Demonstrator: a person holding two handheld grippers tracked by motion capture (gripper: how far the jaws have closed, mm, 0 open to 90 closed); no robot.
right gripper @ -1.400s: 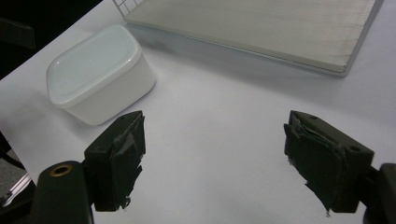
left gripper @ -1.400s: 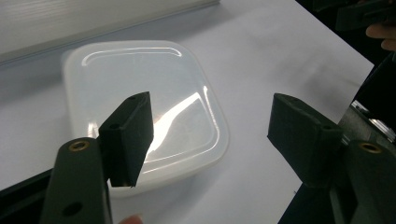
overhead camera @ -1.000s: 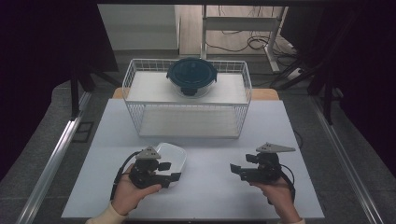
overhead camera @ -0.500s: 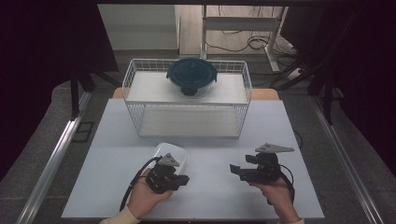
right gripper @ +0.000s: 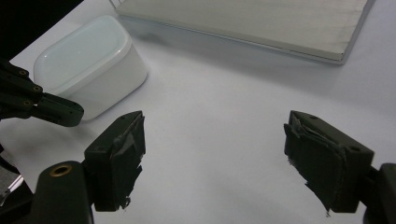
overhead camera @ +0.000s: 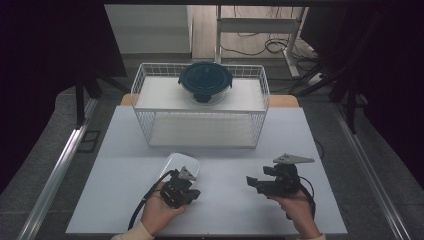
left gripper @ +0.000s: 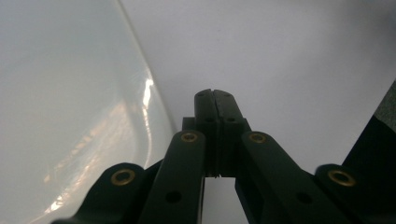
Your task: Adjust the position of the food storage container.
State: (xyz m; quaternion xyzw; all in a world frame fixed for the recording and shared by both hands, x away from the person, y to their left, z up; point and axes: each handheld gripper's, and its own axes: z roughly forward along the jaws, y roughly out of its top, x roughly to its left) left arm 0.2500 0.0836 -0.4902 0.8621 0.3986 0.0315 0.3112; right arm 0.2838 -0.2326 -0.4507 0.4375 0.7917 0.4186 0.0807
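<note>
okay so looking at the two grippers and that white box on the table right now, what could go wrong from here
1. The left gripper has its jaws shut on nothing, right beside the white box. Pushed forward like this, it would likely shove the box across the table rather than grip it.
2. The right gripper hangs open nearby; if both close in on the box, they may collide.
</note>
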